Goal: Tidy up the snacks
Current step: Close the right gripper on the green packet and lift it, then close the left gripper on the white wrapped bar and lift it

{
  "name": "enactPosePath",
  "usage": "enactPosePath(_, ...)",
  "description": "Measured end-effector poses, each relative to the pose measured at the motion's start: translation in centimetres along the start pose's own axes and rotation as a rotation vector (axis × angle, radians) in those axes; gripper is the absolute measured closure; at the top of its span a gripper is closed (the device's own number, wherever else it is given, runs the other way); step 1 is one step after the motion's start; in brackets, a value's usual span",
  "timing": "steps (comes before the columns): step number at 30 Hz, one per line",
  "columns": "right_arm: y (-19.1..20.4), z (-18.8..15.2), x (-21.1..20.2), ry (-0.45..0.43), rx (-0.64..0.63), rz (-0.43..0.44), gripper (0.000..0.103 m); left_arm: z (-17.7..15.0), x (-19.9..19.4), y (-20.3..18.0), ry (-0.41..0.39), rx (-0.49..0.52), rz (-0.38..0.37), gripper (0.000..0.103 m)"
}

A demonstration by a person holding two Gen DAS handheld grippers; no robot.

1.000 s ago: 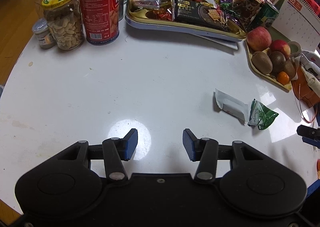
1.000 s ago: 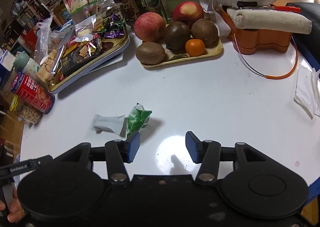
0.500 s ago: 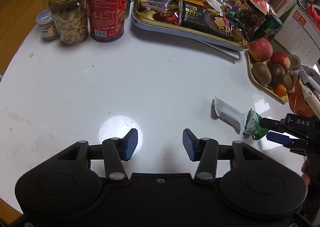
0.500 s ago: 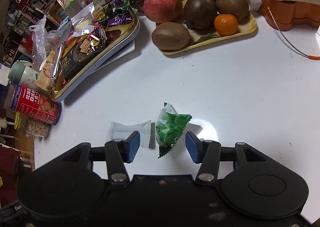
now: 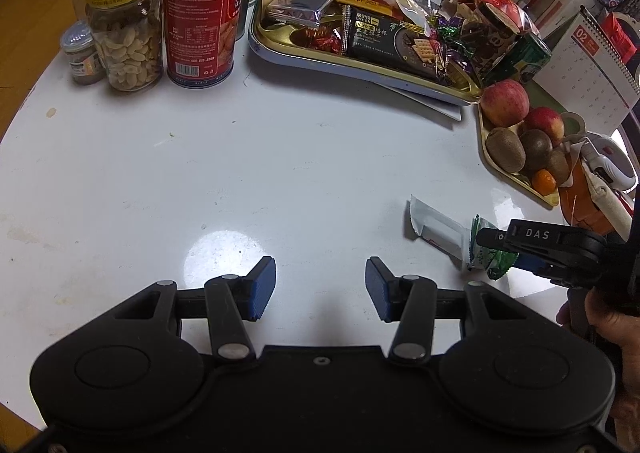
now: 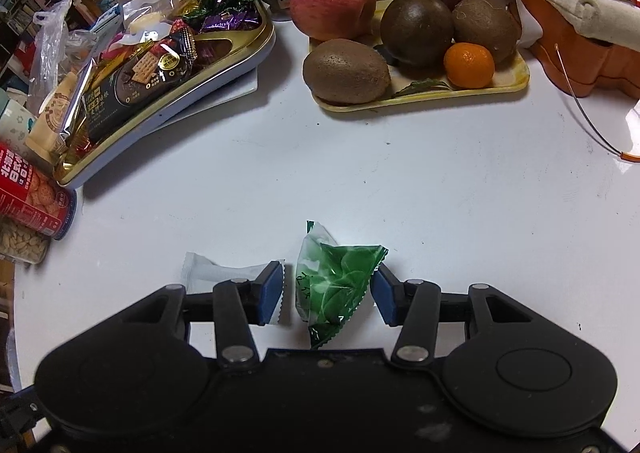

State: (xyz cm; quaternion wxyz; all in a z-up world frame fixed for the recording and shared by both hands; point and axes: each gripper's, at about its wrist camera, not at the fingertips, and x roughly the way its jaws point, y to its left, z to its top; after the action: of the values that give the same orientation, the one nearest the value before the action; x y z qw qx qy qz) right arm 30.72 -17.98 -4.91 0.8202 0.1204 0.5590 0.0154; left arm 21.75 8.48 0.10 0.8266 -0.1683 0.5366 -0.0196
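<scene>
A green snack packet [image 6: 334,281] lies on the white table between the open jaws of my right gripper [image 6: 326,295]; the pads stand on either side of it. A white snack packet [image 6: 224,273] lies just to its left, partly under my left pad. In the left wrist view both packets, the green one [image 5: 490,263] and the white one [image 5: 438,229], lie at the right, with my right gripper [image 5: 504,249] over the green one. My left gripper [image 5: 320,289] is open and empty above the bare table. A gold snack tray [image 6: 240,49] piled with snacks stands at the back left.
A red biscuit can [image 5: 200,9], a peanut jar [image 5: 126,29] and a small jar [image 5: 80,53] stand at the table's far left. A yellow fruit tray [image 6: 516,83] with apples, kiwis and a tangerine stands at the back right, beside an orange holder [image 6: 576,49].
My right gripper has moved forward and down so its open jaws now straddle the green packet. My left gripper has drawn back a little and stays open.
</scene>
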Motion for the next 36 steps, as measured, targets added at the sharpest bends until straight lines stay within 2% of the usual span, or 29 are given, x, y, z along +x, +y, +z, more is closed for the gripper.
enactPosePath(2,0.3,-0.1,0.2,-0.006,-0.037,-0.008,0.060,0.1,0.0,0.2,0.000,-0.007,-0.004,0.047)
enactPosePath(6,0.2,-0.2,0.5,-0.003,-0.050,0.003,0.064,0.2,-0.1,0.5,0.000,-0.024,-0.009,0.047)
enactPosePath(13,-1.3,-0.6,-0.6,-0.015,-0.041,0.030,0.067,0.1,0.1,0.1,0.004,-0.001,-0.002,0.047)
enactPosePath(18,-3.6,-1.4,-3.7,-0.022,-0.021,0.072,0.067,-0.2,0.3,-0.2,0.003,0.022,0.010,0.047)
enactPosePath(20,-5.0,-2.2,-5.4,-0.023,0.016,0.097,0.067,-0.3,0.8,-0.3,0.030,0.017,0.004,0.047)
enactPosePath(22,-6.2,-3.0,-6.9,-0.024,0.042,0.126,0.067,-0.4,1.5,-0.8,0.074,0.008,-0.038,0.047)
enactPosePath(24,-7.2,-3.8,-8.1,-0.034,0.059,0.146,0.067,-0.1,2.2,-1.5,0.106,-0.037,-0.068,0.046)
enactPosePath(27,-8.5,-4.6,-9.0,-0.030,0.114,0.183,0.066,1.1,3.8,-2.6,0.138,-0.165,-0.132,0.044)
enactPosePath(29,-9.1,-4.7,-9.2,-0.033,0.152,0.216,0.066,1.6,5.3,-3.4,0.151,-0.277,-0.158,0.044)
enactPosePath(31,-9.7,-4.7,-9.8,-0.038,0.181,0.245,0.066,1.9,6.6,-4.4,0.172,-0.342,-0.176,0.044)
enactPosePath(36,-11.1,-4.1,-10.6,-0.079,0.205,0.252,0.066,1.8,9.0,-6.2,0.184,-0.437,-0.151,0.045)
